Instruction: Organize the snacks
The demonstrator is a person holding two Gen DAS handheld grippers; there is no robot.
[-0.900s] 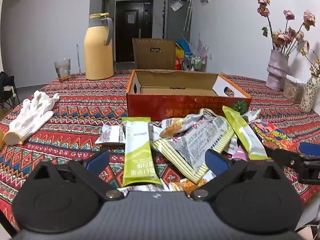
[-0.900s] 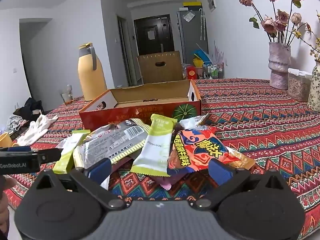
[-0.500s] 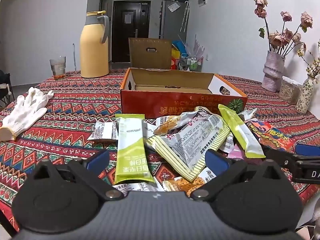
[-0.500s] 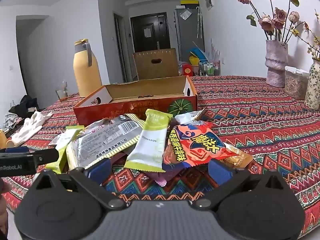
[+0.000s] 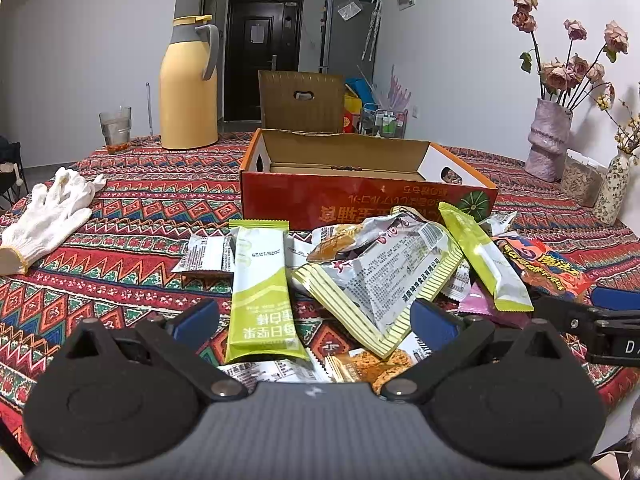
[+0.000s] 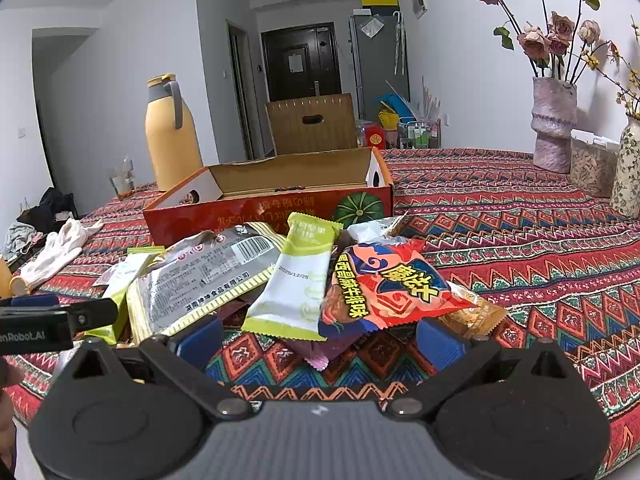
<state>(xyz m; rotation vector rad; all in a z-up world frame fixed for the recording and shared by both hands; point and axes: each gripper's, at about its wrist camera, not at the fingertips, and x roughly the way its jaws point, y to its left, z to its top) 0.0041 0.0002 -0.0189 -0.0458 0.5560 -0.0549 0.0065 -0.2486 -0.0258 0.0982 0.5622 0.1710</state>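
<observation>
A heap of snack packets lies on the patterned tablecloth in front of an open red cardboard box (image 5: 360, 204) (image 6: 256, 216). Nearest my left gripper (image 5: 316, 326) lies a green-and-white bar packet (image 5: 260, 292), with a large silver striped bag (image 5: 384, 276) to its right. My right gripper (image 6: 320, 338) hovers before a second green bar packet (image 6: 296, 280) and an orange-red snack bag (image 6: 384, 288); the silver bag (image 6: 200, 276) lies at its left. Both grippers are open and hold nothing. The other gripper's finger shows at each view's edge.
A yellow thermos jug (image 5: 190, 84) and a drinking glass (image 5: 115, 130) stand at the back left. White gloves (image 5: 48, 216) lie at the left. Vases with dried roses (image 5: 550, 140) (image 6: 554, 128) stand at the right, beside a clear jar (image 6: 592, 168).
Both views have shifted slightly, with the snack heap and box sitting a little further right and lower in frame. The packets lie as before and both grippers stay open.
</observation>
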